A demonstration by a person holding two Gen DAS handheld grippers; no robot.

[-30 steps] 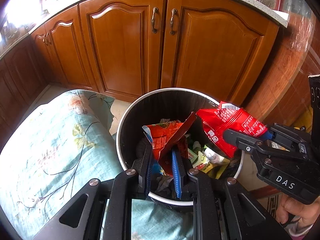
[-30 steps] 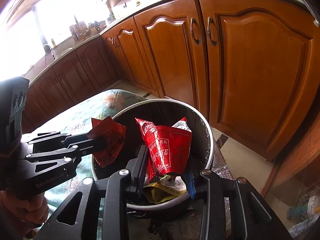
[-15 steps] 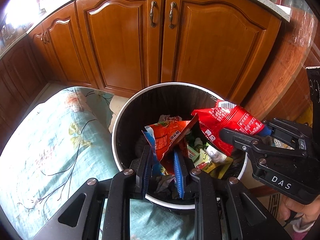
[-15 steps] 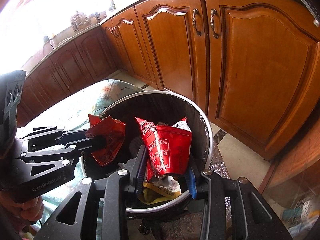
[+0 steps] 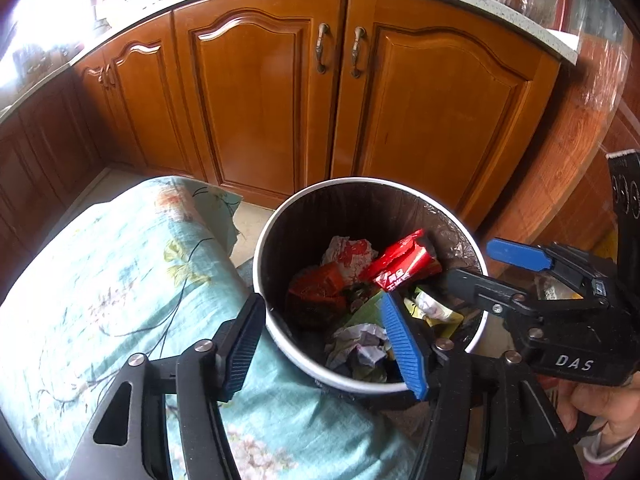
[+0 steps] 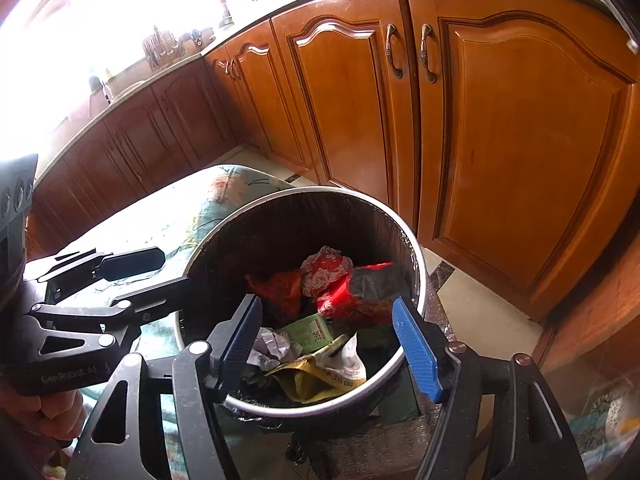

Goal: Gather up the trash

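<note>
Left gripper point(image 5: 324, 344): I have its jaws opening, wide already, with nothing pinched between the pads; it hangs over the near rim of the bin.
Right gripper point(image 6: 334, 344): my other tool is opening too, jaws well apart and empty, poised above the bin mouth.
Trash bin point(image 5: 262, 280): round, dark-lined, white rim, standing on the floor in front of the wooden cabinet doors point(image 5: 432, 120), just beside a floral cushion point(image 5: 120, 280).
Red snack wrapper point(image 5: 404, 266): lies inside the bin against the far right wall, on top of the heap.
Orange-red wrapper point(image 5: 316, 284): also inside, left of the red one, crumpled low.
Other contents: a crumpled white-and-red paper point(image 5: 348, 252), a green carton point(image 6: 310, 330), a yellow bag point(image 6: 320, 372) and grey paper wads, all loose in the bin.
Handling, my judgement: these are foil and paper scraps, very light, soft and crinkly, likely slick on the printed faces; nothing fragile.
Where I would grip: on a folded edge or crumpled ridge, not a flat face, so the pads bite.
Task state, my judgement: both wrappers look dropped; whether more trash waits outside the bin I cannot tell.
</note>
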